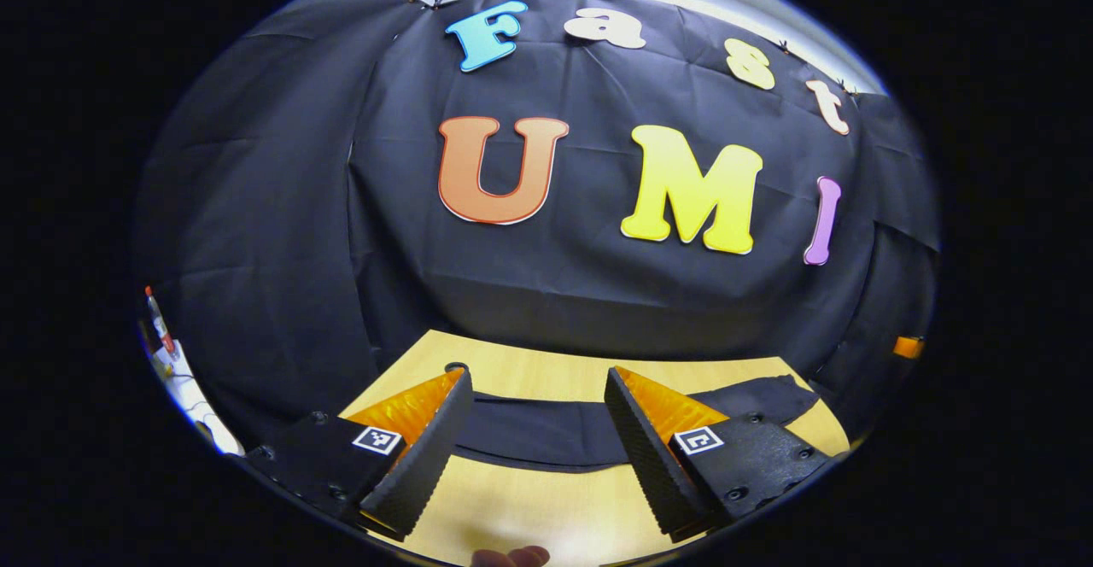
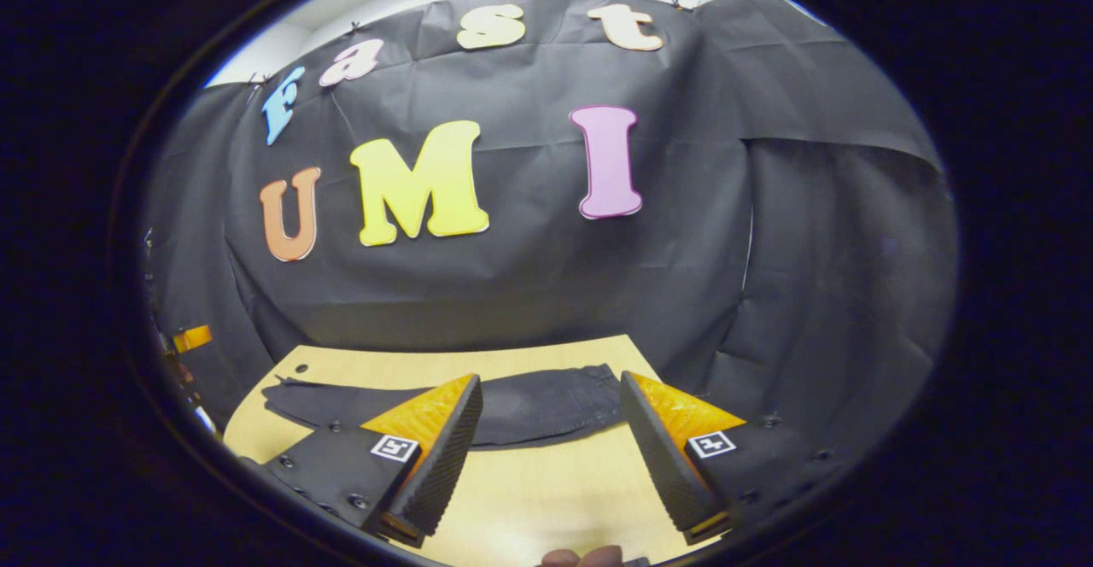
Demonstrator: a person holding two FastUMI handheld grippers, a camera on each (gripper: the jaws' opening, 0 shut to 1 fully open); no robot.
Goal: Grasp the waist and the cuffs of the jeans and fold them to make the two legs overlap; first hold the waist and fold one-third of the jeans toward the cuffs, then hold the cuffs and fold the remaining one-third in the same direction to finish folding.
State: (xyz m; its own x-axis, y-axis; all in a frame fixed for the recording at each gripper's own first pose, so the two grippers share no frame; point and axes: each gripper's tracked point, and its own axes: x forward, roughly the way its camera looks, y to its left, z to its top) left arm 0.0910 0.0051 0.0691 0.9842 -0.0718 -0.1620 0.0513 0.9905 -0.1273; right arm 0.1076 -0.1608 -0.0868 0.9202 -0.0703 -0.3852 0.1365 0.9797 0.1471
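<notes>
in the left gripper view my left gripper [image 1: 538, 430] hangs above the table [image 1: 529, 507] with its jaws wide apart and nothing between them. the jeans [image 1: 546, 435] lie flat across the wood toward 12 o'clock from the tips, a dark band running from 9 to 3, apart from both fingers. i judge nothing is folded yet: the legs, the waist third and the cuff third are all left to do. a fingertip [image 1: 512, 557] of the holding hand peeks in at 6 o'clock.

in the right gripper view my right gripper [image 2: 551, 435] is likewise spread open and empty, held off the table [image 2: 546, 499]. the jeans [image 2: 529, 409] stretch out at 12 o'clock, the wider end, probably the waist, toward 2 and the narrow end trailing toward 9. the surface is pale wood, bare around the jeans, and black cloth [image 2: 512, 285] walls the booth behind.
</notes>
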